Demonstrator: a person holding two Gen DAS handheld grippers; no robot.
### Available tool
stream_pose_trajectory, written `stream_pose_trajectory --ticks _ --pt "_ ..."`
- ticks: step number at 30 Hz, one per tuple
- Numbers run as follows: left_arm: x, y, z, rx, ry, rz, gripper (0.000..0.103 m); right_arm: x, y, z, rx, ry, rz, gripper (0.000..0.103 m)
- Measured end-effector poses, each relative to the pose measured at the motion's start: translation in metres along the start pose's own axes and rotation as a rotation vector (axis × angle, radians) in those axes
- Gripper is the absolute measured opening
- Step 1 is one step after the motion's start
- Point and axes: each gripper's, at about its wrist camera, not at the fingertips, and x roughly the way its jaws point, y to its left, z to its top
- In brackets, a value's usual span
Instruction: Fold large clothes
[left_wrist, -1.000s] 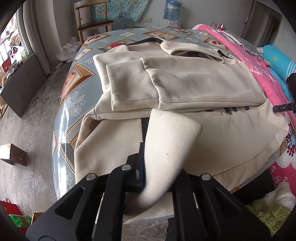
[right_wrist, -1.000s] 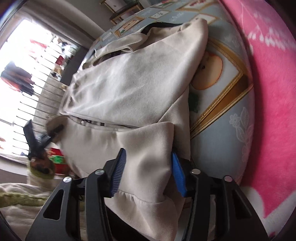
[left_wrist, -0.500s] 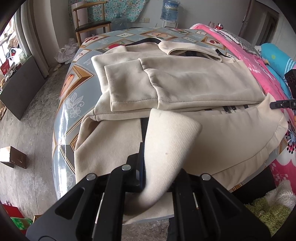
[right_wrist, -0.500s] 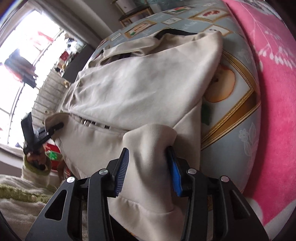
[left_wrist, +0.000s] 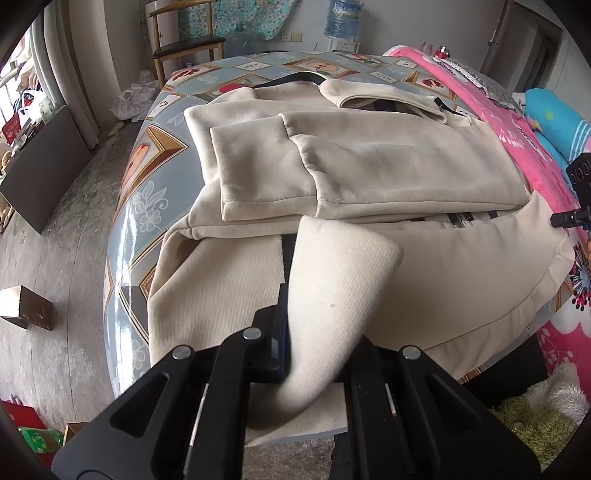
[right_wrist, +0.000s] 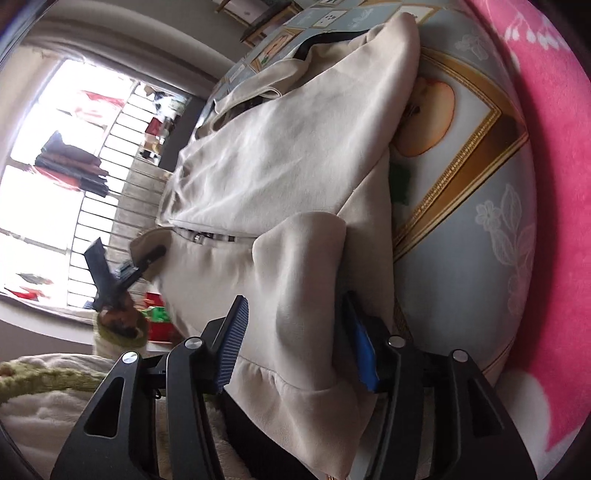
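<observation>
The cream jacket (left_wrist: 388, 173) lies spread across the patterned desk (left_wrist: 147, 177), its upper half already doubled over with a sleeve (left_wrist: 258, 170) laid flat on top, and its lower hem hanging a little past the near edge. It looks like thick, soft fleece: limp, bulky, fairly heavy for cloth, not at all fragile, and likely to sag and drag wherever it is unsupported. The left tool (left_wrist: 314, 347) is clamped tight on one lower corner of the hem, which stands up in a stiff-looking peak that shows the ribbed lining. The right tool (right_wrist: 295, 332) straddles a raised hump of the opposite hem corner; its jaws have just been opening, the blue pad (right_wrist: 360, 354) on one side sits against the cloth while the other stands clear of it, so it does not appear to be gripping. Because the fabric is plush, I judge it will not slip readily once pinched, but a shallow bite on a single layer may peel away under the garment's weight. The best hold seems to be the doubled hem band at each corner, taken deep, so both corners lift evenly.
</observation>
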Motion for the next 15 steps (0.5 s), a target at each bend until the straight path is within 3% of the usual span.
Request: stream_pose_trajectory --ticks 10,12,15 --pt "0.002 -0.005 0.005 -0.021 0.034 0.049 0.008 0.037 0.078 -0.023 -0.174 -0.099 -0.596 0.051" --pt "0.002 -0.007 0.006 -0.017 0.042 0.062 0.008 0.043 0.087 -0.026 -0.194 -0.113 -0.669 0.050" --pt "0.003 -0.009 0.007 -0.014 0.050 0.075 0.008 0.045 0.095 -0.027 -0.223 -0.128 -0.752 0.041"
